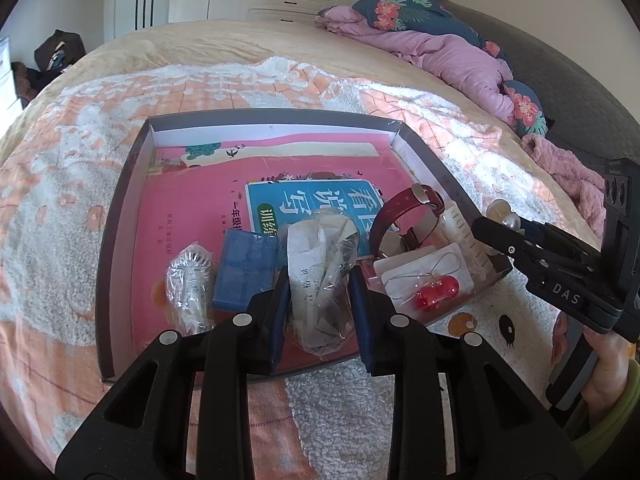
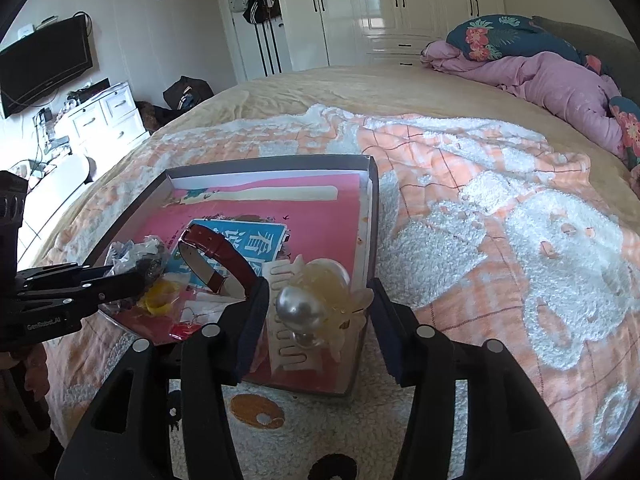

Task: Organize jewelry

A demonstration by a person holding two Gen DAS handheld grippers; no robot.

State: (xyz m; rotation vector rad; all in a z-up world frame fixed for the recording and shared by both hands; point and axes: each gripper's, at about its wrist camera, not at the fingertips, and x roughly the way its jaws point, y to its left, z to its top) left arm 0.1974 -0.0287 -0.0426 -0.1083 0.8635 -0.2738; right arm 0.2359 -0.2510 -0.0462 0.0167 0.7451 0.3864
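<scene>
A shallow grey tray (image 1: 272,114) lies on the bed, lined with a pink book (image 1: 192,216). My left gripper (image 1: 320,312) is shut on a clear plastic bag (image 1: 316,264) holding paper and something dark, at the tray's near edge. At the tray's right near corner my right gripper (image 2: 318,312) is shut on a pale hair clip (image 2: 312,292) with a large pearl. A red watch strap (image 1: 412,204), red bead earrings on a card (image 1: 436,296), a blue box (image 1: 244,272) and a bagged silver piece (image 1: 190,284) also lie in the tray.
The tray sits on a fluffy orange-and-white blanket (image 2: 500,200). A pink duvet and floral pillow (image 2: 560,76) are heaped at the far right. White wardrobes (image 2: 380,8), a TV (image 2: 44,64) and drawers stand beyond the bed. A hand (image 1: 608,368) holds the right gripper's handle.
</scene>
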